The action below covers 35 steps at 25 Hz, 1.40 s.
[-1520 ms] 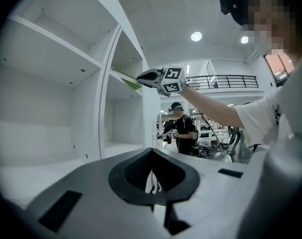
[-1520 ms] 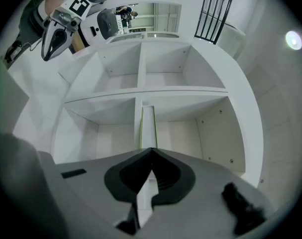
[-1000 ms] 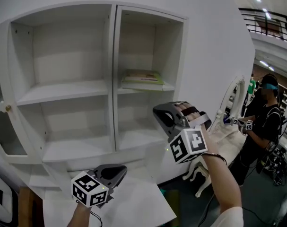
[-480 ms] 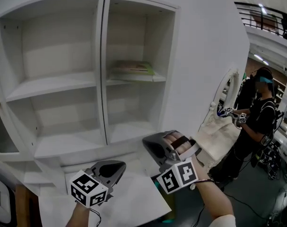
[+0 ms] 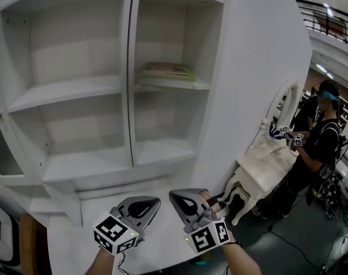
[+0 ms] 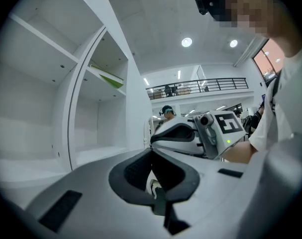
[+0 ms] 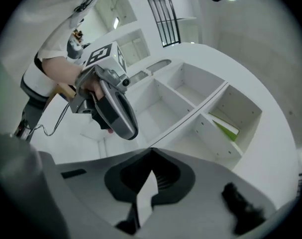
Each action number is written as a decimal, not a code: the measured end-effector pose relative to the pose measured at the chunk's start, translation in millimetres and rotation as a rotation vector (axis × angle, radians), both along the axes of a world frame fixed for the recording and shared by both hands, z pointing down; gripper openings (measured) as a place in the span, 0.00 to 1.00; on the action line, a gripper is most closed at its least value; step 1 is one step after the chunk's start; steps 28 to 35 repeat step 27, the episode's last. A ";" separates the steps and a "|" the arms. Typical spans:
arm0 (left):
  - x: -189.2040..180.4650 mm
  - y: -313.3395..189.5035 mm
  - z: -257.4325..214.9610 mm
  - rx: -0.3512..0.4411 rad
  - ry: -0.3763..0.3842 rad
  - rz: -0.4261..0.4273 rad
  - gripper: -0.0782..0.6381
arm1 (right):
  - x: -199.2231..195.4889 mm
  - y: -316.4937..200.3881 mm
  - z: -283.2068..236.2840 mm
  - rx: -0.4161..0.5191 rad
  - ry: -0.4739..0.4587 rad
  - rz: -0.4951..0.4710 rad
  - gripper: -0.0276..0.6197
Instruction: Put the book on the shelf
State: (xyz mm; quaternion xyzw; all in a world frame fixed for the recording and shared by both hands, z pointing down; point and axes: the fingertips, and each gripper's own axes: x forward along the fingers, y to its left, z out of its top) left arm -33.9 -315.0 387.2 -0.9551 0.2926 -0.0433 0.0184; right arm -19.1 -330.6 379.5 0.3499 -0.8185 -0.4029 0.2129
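Note:
A green-and-pink book [image 5: 167, 71] lies flat on the upper right shelf board [image 5: 200, 86] of the white shelf unit; it shows as a green edge in the left gripper view, book [image 6: 109, 78], and in the right gripper view, book [image 7: 224, 129]. Both grippers hang low in front of the unit, side by side and well below the book. My left gripper [image 5: 152, 200] is shut with nothing in it. To its right my right gripper [image 5: 175, 195] is shut and empty too. Each sees the other: right gripper [image 6: 151, 142], left gripper [image 7: 131, 132].
The shelf unit's other compartments [image 5: 65, 87] hold nothing. A white tabletop [image 5: 151, 256] lies under the grippers. A white ornate chair [image 5: 265, 153] stands to the right, and beyond it a person [image 5: 320, 136] in dark clothes holds other grippers.
My right gripper has come down from in front of the right-hand shelves to beside the left gripper. The left gripper has hardly moved. The book stays on its shelf.

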 end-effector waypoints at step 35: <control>-3.2 7.7 52.5 -0.028 0.050 -0.086 0.12 | 8.3 18.7 67.8 -0.592 -0.733 -0.136 0.06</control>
